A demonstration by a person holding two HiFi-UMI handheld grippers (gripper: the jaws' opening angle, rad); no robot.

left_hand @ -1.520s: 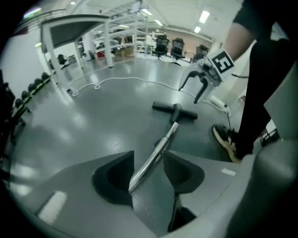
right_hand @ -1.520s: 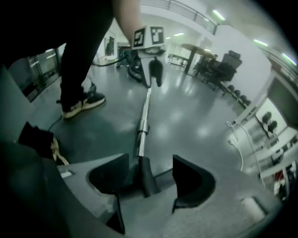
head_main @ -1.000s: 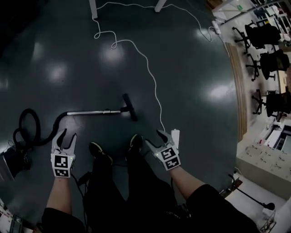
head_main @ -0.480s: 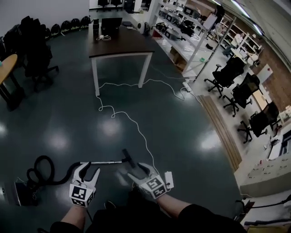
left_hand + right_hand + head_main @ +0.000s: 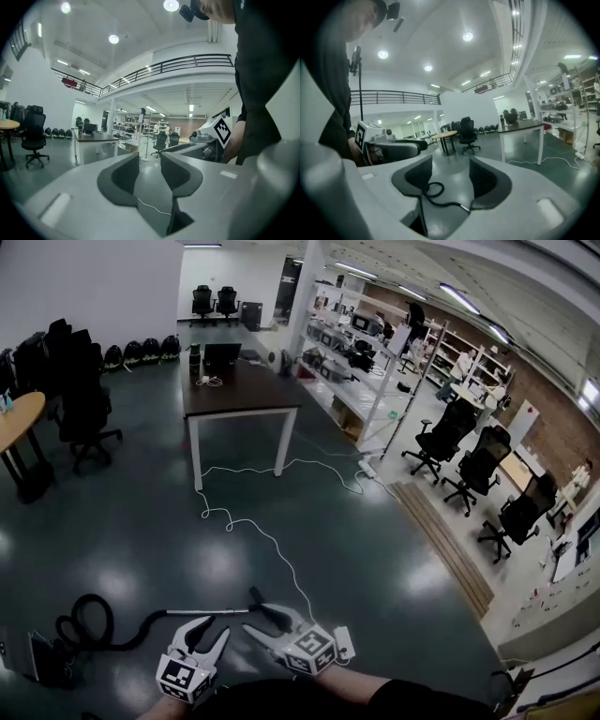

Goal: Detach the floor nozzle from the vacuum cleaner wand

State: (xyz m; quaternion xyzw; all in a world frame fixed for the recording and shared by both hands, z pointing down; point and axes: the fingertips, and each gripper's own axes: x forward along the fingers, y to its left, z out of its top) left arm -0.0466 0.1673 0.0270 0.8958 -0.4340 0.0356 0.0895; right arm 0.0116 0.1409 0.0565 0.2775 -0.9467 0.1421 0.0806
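Head view, over dark green floor. Both grippers are held up at the bottom of frame, side by side and pointing out across the room, well above the floor.

Left gripper (image 5: 208, 632): in its own view (image 5: 150, 161) the jaws stand apart and have just been closing in somewhat. Nothing is between them, only floor and a stretch of white cable (image 5: 151, 206) far beyond. Not touching anything.

Right gripper (image 5: 264, 624): in its own view (image 5: 451, 166) the jaws are wide apart, also just closed in a little, and empty. Through the gap I see the black hose (image 5: 432, 190) coiled on the floor.

Vacuum cleaner wand (image 5: 202, 612): a silver tube lying flat on the floor just beyond the gripper tips, running left to right. Floor nozzle (image 5: 255, 596): black, at the wand's right end, still on it as far as I can tell. The right gripper's fingers partly overlap it in this view, and I see no contact. The hose (image 5: 84, 626) loops off the wand's left end toward a dark vacuum body (image 5: 36, 657) at the frame edge.

White cable (image 5: 267, 545) snakes from near the nozzle back under a dark-topped table (image 5: 239, 390). Black office chairs (image 5: 450, 442) stand to the right by the shelving.
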